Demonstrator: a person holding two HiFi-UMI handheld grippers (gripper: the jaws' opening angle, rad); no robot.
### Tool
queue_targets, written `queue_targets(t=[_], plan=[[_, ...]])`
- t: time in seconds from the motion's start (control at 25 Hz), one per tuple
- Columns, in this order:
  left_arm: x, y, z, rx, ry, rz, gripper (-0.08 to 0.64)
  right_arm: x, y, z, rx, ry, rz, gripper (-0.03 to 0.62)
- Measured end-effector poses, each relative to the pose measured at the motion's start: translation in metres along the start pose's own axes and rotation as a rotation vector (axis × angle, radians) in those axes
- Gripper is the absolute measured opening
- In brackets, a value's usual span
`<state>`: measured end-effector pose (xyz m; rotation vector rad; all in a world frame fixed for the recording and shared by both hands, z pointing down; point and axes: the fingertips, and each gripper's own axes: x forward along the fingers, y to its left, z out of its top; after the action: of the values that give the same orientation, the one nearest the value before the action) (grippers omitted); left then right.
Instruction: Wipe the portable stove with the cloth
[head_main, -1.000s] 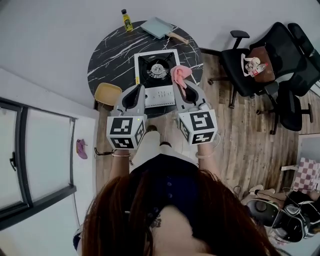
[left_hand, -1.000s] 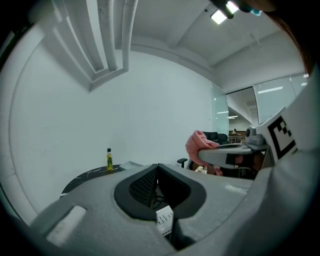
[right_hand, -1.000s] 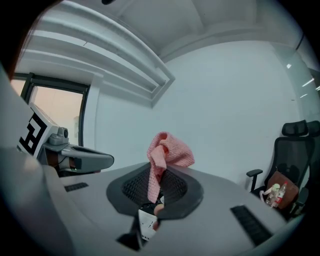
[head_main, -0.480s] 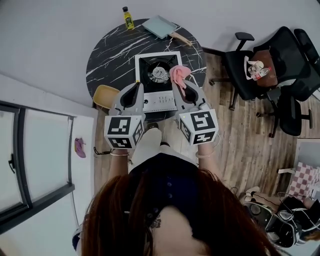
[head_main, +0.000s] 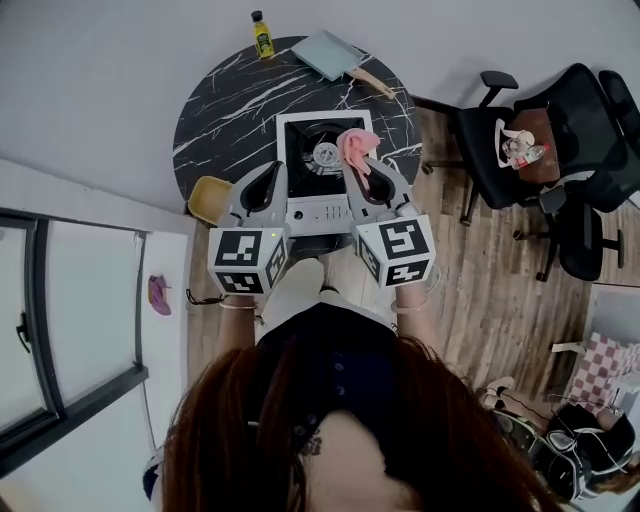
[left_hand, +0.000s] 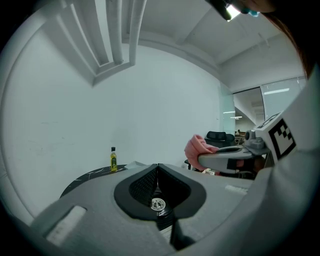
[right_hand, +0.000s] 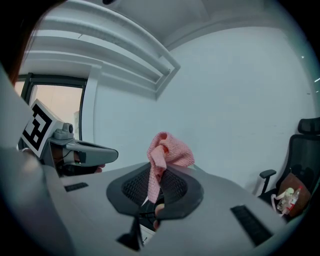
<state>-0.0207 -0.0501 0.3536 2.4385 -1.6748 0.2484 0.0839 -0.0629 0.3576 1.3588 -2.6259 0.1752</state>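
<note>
A white portable stove (head_main: 316, 172) with a round burner sits on the black marble round table (head_main: 220, 110). My right gripper (head_main: 364, 176) is shut on a pink cloth (head_main: 354, 148), which bunches up over the stove's right side; the cloth (right_hand: 164, 156) stands up from the closed jaws in the right gripper view. My left gripper (head_main: 270, 178) hangs over the stove's left front edge, jaws shut with nothing between them (left_hand: 158, 176). The burner shows through the jaw gap in the left gripper view.
A yellow bottle (head_main: 262, 37) and a pale blue pan with a wooden handle (head_main: 334, 55) stand at the table's far side. A yellow stool (head_main: 210, 195) is at the table's left front. Black office chairs (head_main: 520, 150) stand right on the wood floor.
Both grippers have moved forward over the stove. The pink cloth now lies further in over the stove's right side, near the burner.
</note>
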Motion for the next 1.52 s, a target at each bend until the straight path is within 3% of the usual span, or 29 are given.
queue_targets(t=[1.04,1.52], plan=[[0.048,0.097,0.005,-0.046,0.012,-0.050,0.012,0.111,0.011,0.006,0.016,0.104,0.034,0.041],[0.071,0.119,0.002,-0.057,0.033,-0.068,0.012,0.152,0.006,-0.006,-0.046,0.177,0.085,0.041]])
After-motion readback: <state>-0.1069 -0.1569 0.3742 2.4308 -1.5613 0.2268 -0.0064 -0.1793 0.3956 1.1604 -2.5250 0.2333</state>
